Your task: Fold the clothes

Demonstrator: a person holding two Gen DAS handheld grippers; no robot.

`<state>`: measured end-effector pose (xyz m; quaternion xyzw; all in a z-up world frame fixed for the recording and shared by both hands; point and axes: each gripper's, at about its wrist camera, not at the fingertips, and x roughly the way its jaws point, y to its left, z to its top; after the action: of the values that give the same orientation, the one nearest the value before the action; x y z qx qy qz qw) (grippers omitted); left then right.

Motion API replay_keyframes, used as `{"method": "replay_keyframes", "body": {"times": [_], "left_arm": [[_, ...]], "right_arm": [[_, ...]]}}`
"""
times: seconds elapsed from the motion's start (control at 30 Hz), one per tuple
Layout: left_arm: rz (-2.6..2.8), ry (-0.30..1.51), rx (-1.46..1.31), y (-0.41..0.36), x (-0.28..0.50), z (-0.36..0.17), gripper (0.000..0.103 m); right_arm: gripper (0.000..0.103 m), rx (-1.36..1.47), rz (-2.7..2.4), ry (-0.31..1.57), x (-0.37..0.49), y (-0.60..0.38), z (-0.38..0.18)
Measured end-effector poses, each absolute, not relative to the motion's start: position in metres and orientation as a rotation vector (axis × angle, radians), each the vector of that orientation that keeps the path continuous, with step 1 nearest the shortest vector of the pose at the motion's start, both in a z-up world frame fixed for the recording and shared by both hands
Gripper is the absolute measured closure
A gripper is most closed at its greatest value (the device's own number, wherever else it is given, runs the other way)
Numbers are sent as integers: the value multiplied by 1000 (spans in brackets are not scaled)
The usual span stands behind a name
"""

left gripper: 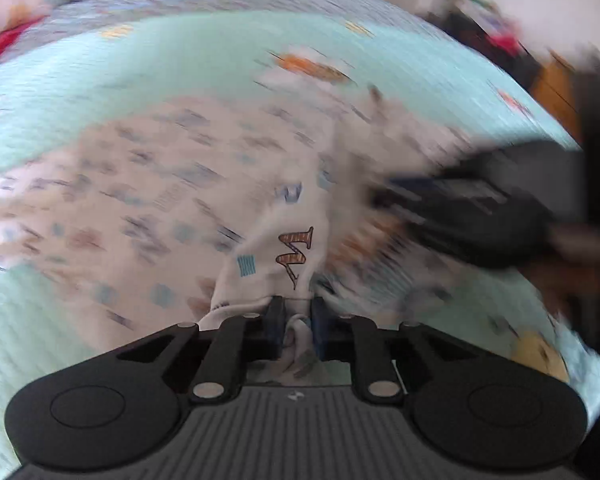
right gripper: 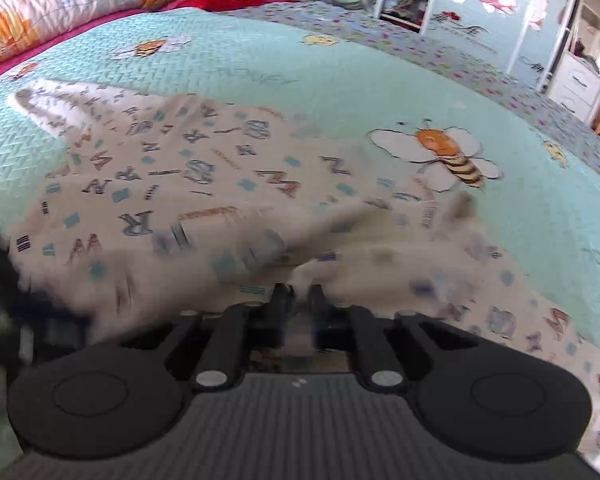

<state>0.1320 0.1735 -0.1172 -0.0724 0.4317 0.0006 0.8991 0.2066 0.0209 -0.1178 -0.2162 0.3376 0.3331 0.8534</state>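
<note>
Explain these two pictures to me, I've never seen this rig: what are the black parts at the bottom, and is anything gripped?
Each picture comes from a fisheye camera on a hand-held two-finger gripper, looking forward along its fingers. The black parts at the bottom are the gripper itself.

In the left wrist view, the left gripper pinches a bunched edge of the letter-print garment. The dark blur on the right is the right gripper.

In the right wrist view, that gripper has its fingers nearly together with cloth bunched between them; blur hides detail. The garment lies on a mint quilted bedspread with bee pictures.
</note>
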Motion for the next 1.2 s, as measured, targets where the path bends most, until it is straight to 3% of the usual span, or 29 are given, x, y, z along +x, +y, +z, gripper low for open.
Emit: {"method": "replay_keyframes", "body": {"times": [0.23, 0.4, 0.47, 0.53, 0.73, 0.8, 0.87, 0.93, 0.97, 1.03, 1.13, 1.2], "left_arm": [[209, 840, -267, 253, 147, -100, 91], [77, 768, -251, 225, 119, -78, 90], [29, 757, -215, 208, 114, -73, 85], [35, 803, -197, 197, 120, -77, 84], [84, 934, -275, 194, 127, -103, 71], [88, 958, -298, 196, 138, -114, 69], [92, 956, -321, 203, 154, -125, 69], [106, 942, -344, 212, 167, -129, 81], [113, 934, -355, 216, 170, -127, 92], [113, 912, -366, 221, 170, -122, 94], [99, 905, -394, 221, 160, -119, 95], [91, 917, -423, 220, 154, -119, 95]], "right_arm": [[93, -296, 585, 740, 182, -32, -106], [73, -201, 612, 637, 160, -30, -81], [56, -210, 645, 625, 164, -12, -80], [48, -237, 677, 672, 176, 7, -92], [48, -307, 712, 805, 189, 36, -128], [57, -275, 716, 803, 181, 31, -129], [100, -263, 725, 809, 171, 24, -128], [103, -267, 740, 801, 156, 16, -125], [103, -267, 761, 800, 147, 12, -122], [103, -286, 777, 768, 130, 6, -114], [96, -264, 748, 691, 126, -1, -100], [65, -220, 741, 675, 138, 1, -97]]}}
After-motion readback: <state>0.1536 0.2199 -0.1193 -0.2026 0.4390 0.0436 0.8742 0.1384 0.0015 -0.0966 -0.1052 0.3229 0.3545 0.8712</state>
